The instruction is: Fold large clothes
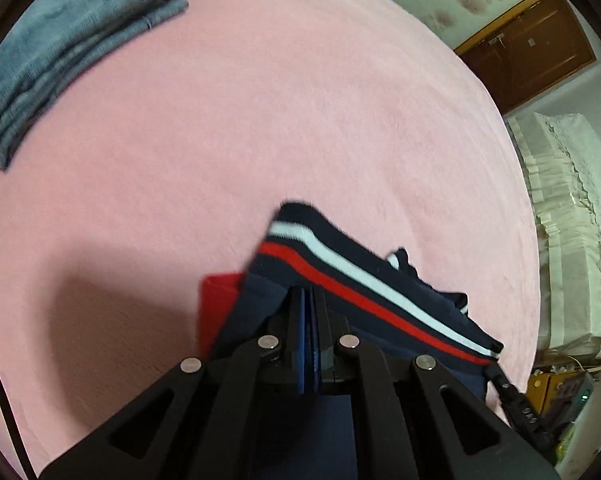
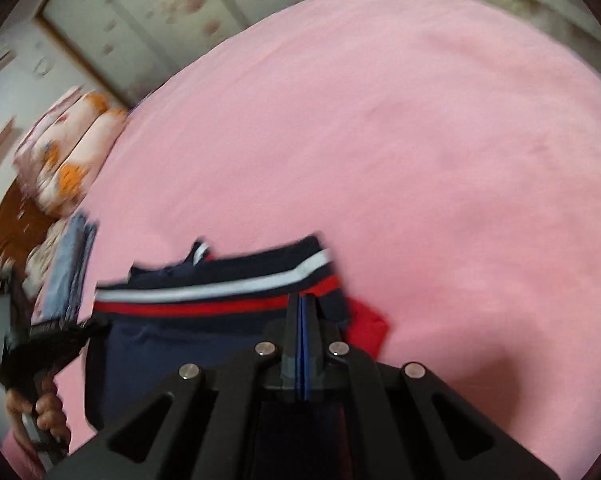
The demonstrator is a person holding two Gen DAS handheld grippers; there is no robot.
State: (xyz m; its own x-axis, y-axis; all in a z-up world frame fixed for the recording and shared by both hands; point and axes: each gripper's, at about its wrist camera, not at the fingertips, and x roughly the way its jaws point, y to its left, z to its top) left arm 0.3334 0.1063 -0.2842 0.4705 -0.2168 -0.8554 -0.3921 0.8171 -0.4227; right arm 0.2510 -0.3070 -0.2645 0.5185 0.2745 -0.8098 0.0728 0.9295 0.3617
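Note:
A navy garment [image 1: 360, 280] with a red and a white stripe along its band hangs stretched between my two grippers over the pink bed [image 1: 260, 120]. My left gripper [image 1: 308, 294] is shut on the navy cloth just below the band, and a red part of the garment [image 1: 216, 304] shows to its left. In the right wrist view the same garment [image 2: 204, 292] runs leftward, with my right gripper [image 2: 302, 300] shut on it near its right end. The left gripper [image 2: 96, 322], held by a hand [image 2: 48, 408], pinches the band's other end. The right gripper's tip [image 1: 496, 374] shows at the band's far end.
A folded blue-grey stack of clothes [image 1: 72, 48] lies at the far left of the bed [image 2: 420, 140], also visible as the stack [image 2: 74, 264]. Patterned pillows [image 2: 68, 152] rest against a wooden headboard [image 2: 16, 232]. White lace-covered furniture [image 1: 572, 240] and a wooden door [image 1: 532, 48] stand beyond the bed's right edge.

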